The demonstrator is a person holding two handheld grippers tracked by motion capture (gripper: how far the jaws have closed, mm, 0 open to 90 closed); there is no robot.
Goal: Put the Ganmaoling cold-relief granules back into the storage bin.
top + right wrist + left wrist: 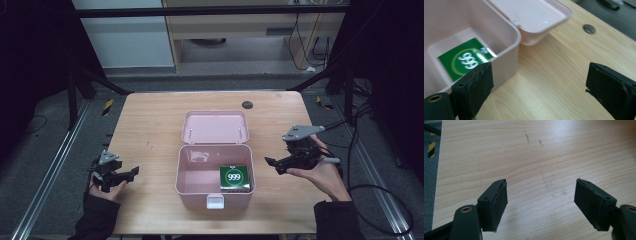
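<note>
Meanwhile, both tongs, left (131, 173) and right (272, 165), gape empty, flanking a pink box (192, 187) holding a green "999" packet (235, 178).

In the right gripper view the pink box (506, 37) runs off the left and top edges, and a black jaw covers the near corner of the green packet (461, 61) inside it. From the high view, the packet's small print below "999" is too small to read. The person's sleeves (97, 220) are cut by the bottom edge. The dark round spot (247, 104) on the counter (150, 130) is too small to identify.
</note>
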